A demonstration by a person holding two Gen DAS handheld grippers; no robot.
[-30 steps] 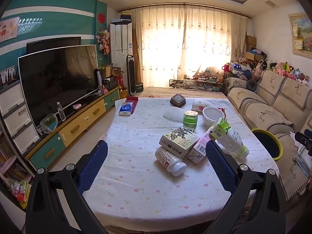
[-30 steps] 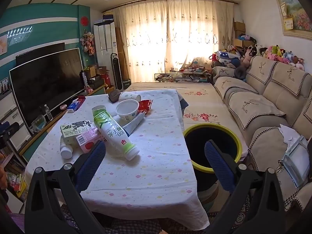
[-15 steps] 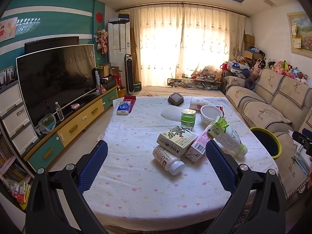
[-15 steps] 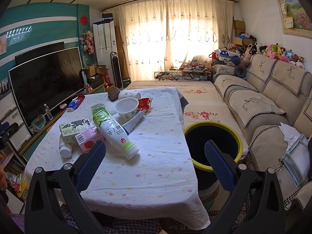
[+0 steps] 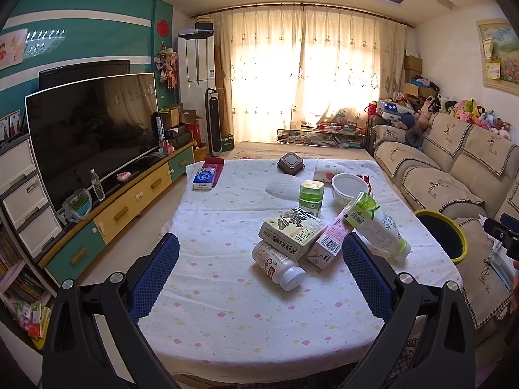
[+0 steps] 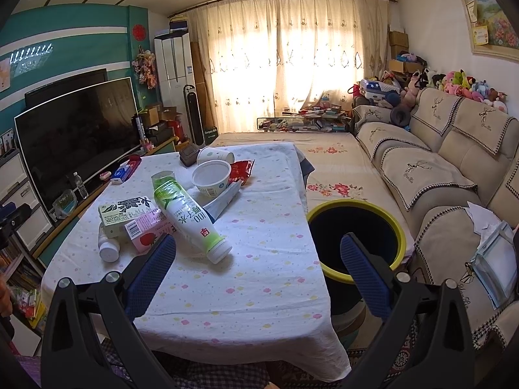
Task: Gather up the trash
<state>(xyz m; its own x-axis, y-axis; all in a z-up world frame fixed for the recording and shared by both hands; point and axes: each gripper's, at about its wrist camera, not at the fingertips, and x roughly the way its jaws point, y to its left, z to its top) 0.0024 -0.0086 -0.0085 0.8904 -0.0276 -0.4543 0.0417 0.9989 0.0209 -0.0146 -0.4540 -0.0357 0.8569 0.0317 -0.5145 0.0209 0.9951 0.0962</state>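
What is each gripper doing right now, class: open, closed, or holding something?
Left gripper: open, holding nothing.
Right gripper: open, holding nothing.

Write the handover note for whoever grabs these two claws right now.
Left claw: open, empty, above the near table edge.
Right claw: open, empty, between table and bin.
Trash on the dotted white tablecloth: green-and-white plastic bottle, pink carton, green tea box, white pill bottle, white bowl.
Yellow-rimmed black bin stands right of the table.
Nothing grasped yet; all remains.
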